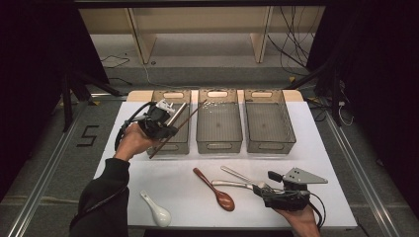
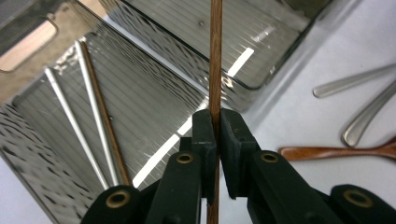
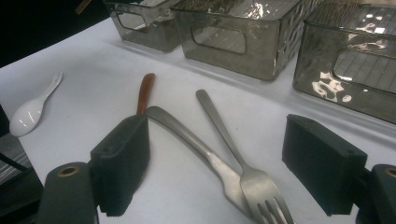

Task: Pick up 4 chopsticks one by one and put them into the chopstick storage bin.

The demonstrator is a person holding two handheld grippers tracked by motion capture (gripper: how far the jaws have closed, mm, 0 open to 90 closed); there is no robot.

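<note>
Over the left bin (image 1: 173,140), the left tool (image 2: 217,128) pinches a wooden chopstick (image 2: 215,56) (right tool (image 3: 233,168) spread).

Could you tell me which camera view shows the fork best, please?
The right gripper view: the fork lies close, tines plain. The high view shows it small; the left gripper view shows two metal handles, and I cannot tell which is the fork's.

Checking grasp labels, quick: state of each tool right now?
Left tool: closed on a wooden chopstick, above the left bin.
Right tool: open, holding nothing; fork lies between its jaws.
</note>
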